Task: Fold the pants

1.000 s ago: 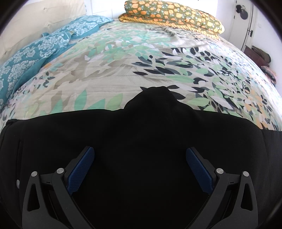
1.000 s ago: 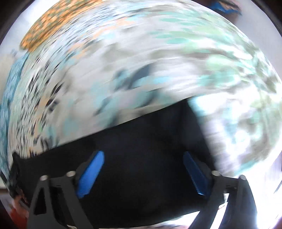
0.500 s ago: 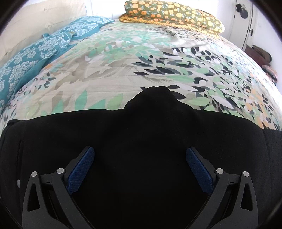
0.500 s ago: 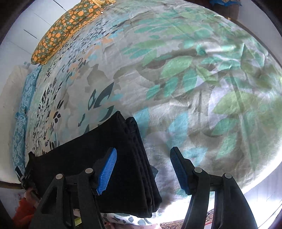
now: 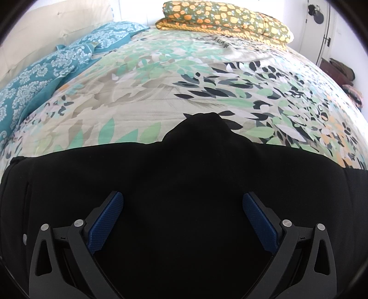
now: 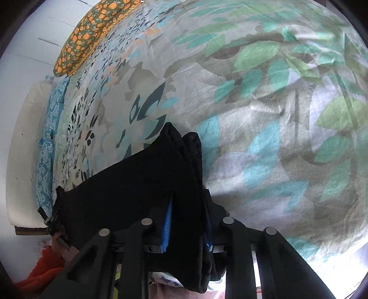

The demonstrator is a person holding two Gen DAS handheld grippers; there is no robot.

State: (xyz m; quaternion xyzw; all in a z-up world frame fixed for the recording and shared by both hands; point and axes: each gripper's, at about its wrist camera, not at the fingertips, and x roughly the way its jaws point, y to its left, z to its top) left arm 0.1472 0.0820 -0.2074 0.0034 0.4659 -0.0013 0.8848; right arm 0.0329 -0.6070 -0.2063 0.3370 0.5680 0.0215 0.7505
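Note:
Black pants [image 5: 184, 165] lie flat across the near side of a leaf-patterned bedspread [image 5: 161, 92], with a small peak of fabric pointing up the bed. My left gripper [image 5: 182, 197] hovers over the middle of the pants, open, its blue pads [image 5: 103, 223] wide apart with only flat fabric below. In the right wrist view the pants [image 6: 128, 184] show a stacked, layered end. My right gripper [image 6: 187, 209] has its jaws closing on that end, and the pads press on the black layers between them.
A teal patterned pillow [image 5: 46, 76] lies at the left and an orange-flowered pillow [image 5: 225, 20] at the head of the bed. A door [image 5: 322, 34] and piled clothes [image 5: 340, 71] stand to the right. An orange sleeve [image 6: 46, 264] shows beyond the pants' far end.
My right gripper swung to the layered end of the pants, and its jaws went from wide apart to closed on the fabric. The left gripper has not moved.

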